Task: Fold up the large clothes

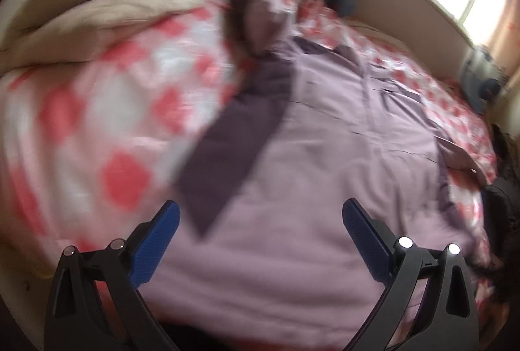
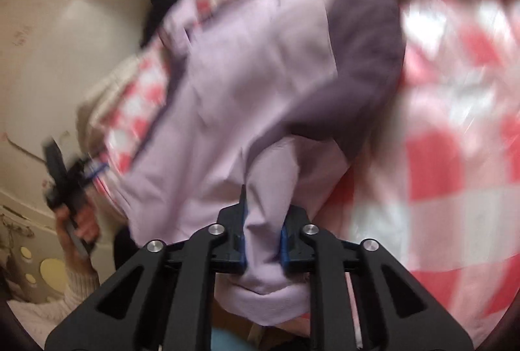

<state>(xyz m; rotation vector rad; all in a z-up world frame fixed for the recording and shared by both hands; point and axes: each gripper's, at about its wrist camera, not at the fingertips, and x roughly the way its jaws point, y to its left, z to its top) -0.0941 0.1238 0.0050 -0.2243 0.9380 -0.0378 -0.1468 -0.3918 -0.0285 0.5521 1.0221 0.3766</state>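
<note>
Between the right gripper's [image 2: 262, 240] blue fingers [image 2: 242, 250] sits a gathered bunch of lilac cloth, clamped tight at the garment's [image 2: 227, 84] near edge. From there the fabric climbs away in loose folds, so it looks soft, thin and light, likely to sag and slide wherever it is not held. A dark purple sleeve [image 2: 364, 65] drapes off to one side. A hem, corner or shoulder seam seems the best place to grip, since a pinch mid-panel would only bunch it.

The left gripper [image 1: 260, 234] hovers over the garment with its fingers [image 1: 156, 240] wide apart, holding nothing. The garment lies spread across the bed [image 1: 97, 110], on a pink and white checked cover.

Seen from the right wrist, the left hand [image 2: 81, 217] grips its tool off at the bed's edge, raised, wrist bent. Both views are blurred.
</note>
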